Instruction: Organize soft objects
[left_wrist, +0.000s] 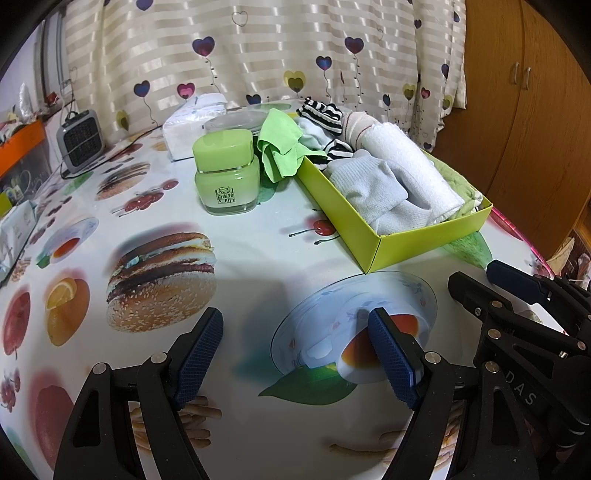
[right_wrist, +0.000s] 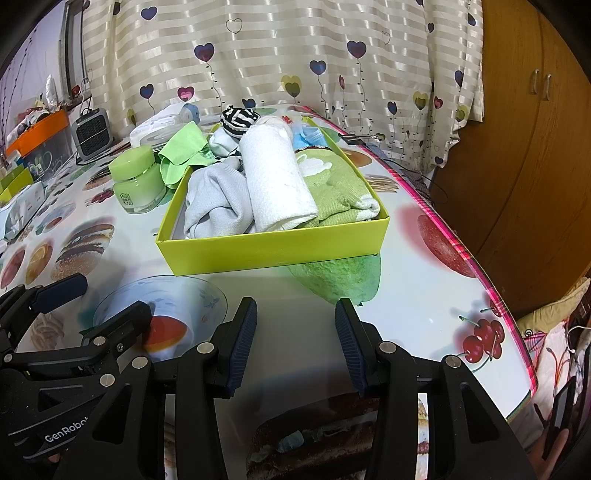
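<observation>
A yellow-green box (left_wrist: 373, 236) (right_wrist: 273, 249) sits on the table. It holds a rolled white towel (right_wrist: 275, 181) (left_wrist: 410, 162), a grey-white cloth (right_wrist: 212, 201) (left_wrist: 364, 184) and a green towel (right_wrist: 338, 188). A green cloth (left_wrist: 280, 144) (right_wrist: 183, 151) and striped socks (left_wrist: 321, 112) (right_wrist: 238, 120) lie at its far end. My left gripper (left_wrist: 295, 350) is open and empty over the table, near the box. My right gripper (right_wrist: 295, 341) is open and empty in front of the box. Each gripper shows in the other's view.
A green cream jar (left_wrist: 225, 171) (right_wrist: 136, 179) stands left of the box. A tissue pack (left_wrist: 194, 123) and a small heater (left_wrist: 79, 140) are at the back left. A glass plate (left_wrist: 351, 325) (right_wrist: 162, 306) lies by the grippers. The table edge (right_wrist: 480, 266) runs on the right.
</observation>
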